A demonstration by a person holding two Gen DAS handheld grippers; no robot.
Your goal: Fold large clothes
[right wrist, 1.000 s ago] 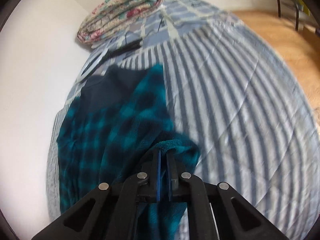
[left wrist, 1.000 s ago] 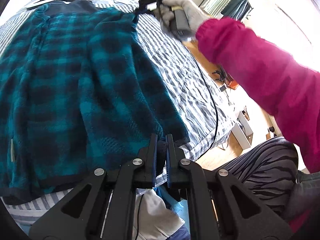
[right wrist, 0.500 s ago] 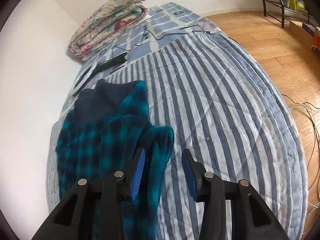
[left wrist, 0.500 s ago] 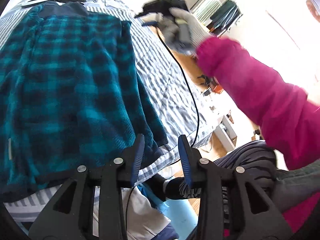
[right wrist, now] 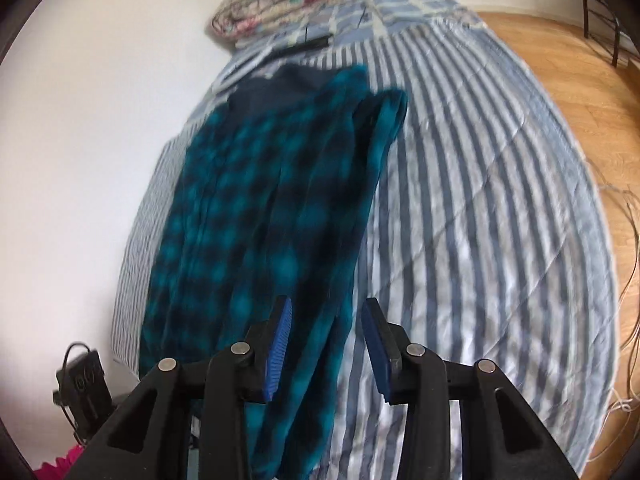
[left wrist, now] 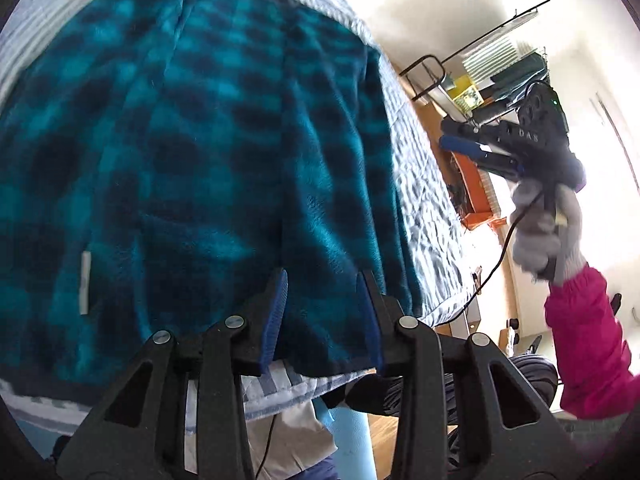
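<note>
A teal and black plaid fleece garment lies spread lengthwise on the blue-striped bed cover. My left gripper hovers open over its near hem, with nothing between the pads. My right gripper is also open above the garment's right edge, near the foot of the bed. A folded-over flap of the garment shows at its far right corner. In the left wrist view the right gripper is off to the right of the bed, in a grey-gloved hand with a magenta sleeve.
A folded floral quilt sits at the head of the bed. Wooden floor with loose cables runs along the right side. A metal rack stands beyond. A black device lies by the wall at lower left.
Both grippers, shut on the garment a second ago, have opened and let it go. The right one drew back towards the foot of the bed; the left moved over the hem.
</note>
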